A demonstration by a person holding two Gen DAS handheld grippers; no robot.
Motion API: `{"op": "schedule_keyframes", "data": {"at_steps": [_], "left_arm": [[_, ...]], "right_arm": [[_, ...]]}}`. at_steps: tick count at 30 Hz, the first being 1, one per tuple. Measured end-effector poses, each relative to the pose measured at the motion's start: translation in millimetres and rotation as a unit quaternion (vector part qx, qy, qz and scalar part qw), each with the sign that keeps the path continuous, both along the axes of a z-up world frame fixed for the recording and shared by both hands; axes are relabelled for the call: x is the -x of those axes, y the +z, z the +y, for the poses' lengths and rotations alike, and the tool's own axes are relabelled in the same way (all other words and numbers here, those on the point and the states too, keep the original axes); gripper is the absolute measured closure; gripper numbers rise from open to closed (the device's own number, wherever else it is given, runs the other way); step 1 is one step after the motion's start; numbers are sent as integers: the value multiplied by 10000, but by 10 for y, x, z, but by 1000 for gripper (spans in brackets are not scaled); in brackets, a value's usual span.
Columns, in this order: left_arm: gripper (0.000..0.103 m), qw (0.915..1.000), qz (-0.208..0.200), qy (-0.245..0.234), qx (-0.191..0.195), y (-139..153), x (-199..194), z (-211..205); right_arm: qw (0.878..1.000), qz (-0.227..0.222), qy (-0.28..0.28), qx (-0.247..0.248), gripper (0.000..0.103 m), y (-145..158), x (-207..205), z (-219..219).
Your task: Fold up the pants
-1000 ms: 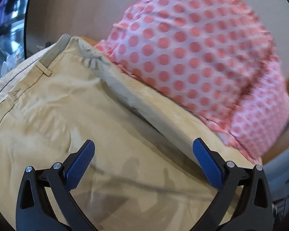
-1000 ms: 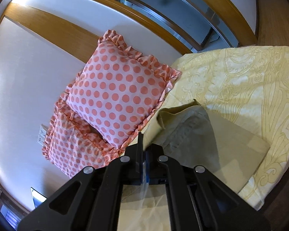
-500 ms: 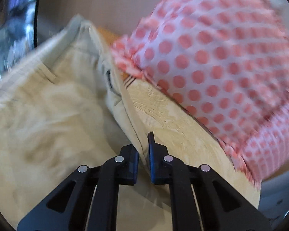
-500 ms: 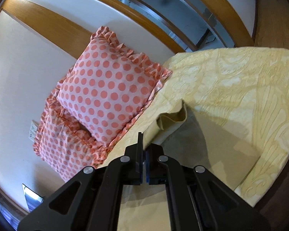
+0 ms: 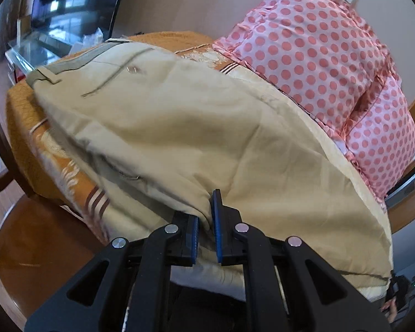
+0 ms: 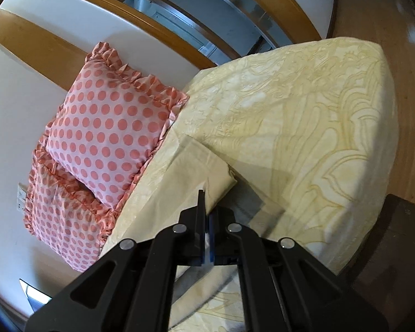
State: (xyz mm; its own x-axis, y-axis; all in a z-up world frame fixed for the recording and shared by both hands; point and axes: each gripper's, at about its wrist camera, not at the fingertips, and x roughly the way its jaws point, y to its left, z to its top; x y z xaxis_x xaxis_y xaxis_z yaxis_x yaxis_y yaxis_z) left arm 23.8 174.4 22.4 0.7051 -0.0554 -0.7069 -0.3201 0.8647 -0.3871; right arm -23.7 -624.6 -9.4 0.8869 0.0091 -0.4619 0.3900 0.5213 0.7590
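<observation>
The beige pants (image 5: pixel 207 138) hang lifted over the bed in the left wrist view, waistband and belt loop at the upper left. My left gripper (image 5: pixel 206 229) is shut on a bunched fold of the pants fabric. In the right wrist view the pants (image 6: pixel 196 171) stretch up from the bed, a folded corner showing. My right gripper (image 6: pixel 206 221) is shut on the pants edge, holding it above the bed.
Two pink polka-dot pillows (image 6: pixel 108 130) lean against the wall at the bed's head, also in the left wrist view (image 5: pixel 318 49). The yellow patterned bedspread (image 6: pixel 304 116) covers the bed. An orange patterned cover (image 5: pixel 55 152) lies under the pants. Wooden floor (image 6: pixel 387 27) surrounds the bed.
My left gripper went from open to shut on the pants and lifted them. The right gripper kept its hold and the pants were drawn up and over.
</observation>
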Motion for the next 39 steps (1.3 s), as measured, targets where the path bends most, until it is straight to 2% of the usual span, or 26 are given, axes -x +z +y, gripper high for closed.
{"op": "schedule_keyframes", "data": {"at_steps": [3,11,15,18,19,20,21,22,24,25,26,27,28,29,32,35,36,37,39], "left_arm": [[94,9999,-99,-41,-75,28,78,-29],[94,9996,-167,-217,39,-48,149,7],[92,9988,-368,-299,-125,-70,217,-31],[88,9978,-469,-402,-222,-49,321,-41],[87,9977,-490,-422,-215,-38,360,-35],[85,9976,-514,-424,-201,-23,404,-18],[84,9975,-564,-392,-168,7,469,16],[83,9974,-627,-333,-156,46,525,43],[83,9966,-706,-12,-428,145,611,82],[81,9949,-793,172,-604,213,656,103],[74,9934,-883,254,-683,257,681,111],[67,9911,-1022,322,-784,320,697,120],[44,9895,-1095,344,-874,360,689,105],[31,9877,-1147,370,-997,400,669,77],[31,9824,-1319,202,-1304,469,542,-47],[28,9797,-1322,16,-1504,426,341,-155],[27,9806,-1228,-30,-1528,368,263,-168],[27,9819,-1143,-54,-1510,316,210,-170],[27,9859,-955,-119,-1368,178,115,-144]], "right_arm": [[9999,61,-70,46,102,2,55,-18],[9992,342,-166,92,101,-69,148,-20],[9985,455,-128,273,98,-61,145,21],[9970,546,-179,524,90,25,206,59],[9969,528,-204,545,84,42,238,60],[9965,520,-299,583,67,68,281,54],[9952,558,-460,663,58,91,327,37],[9944,572,-548,701,53,99,353,21],[9934,600,-723,655,54,84,405,-42],[9937,604,-729,593,59,59,404,-70],[9938,619,-712,594,61,51,389,-75],[9929,667,-718,671,62,61,374,-62],[9929,680,-675,706,62,67,353,-48],[9937,659,-600,684,62,63,330,-34],[9943,654,-383,744,67,52,237,52],[9918,675,-318,1035,67,54,164,164],[9916,653,-275,1083,71,46,139,186],[9917,648,-185,1095,84,27,106,200],[9910,634,-44,1176,93,12,54,235]]}}
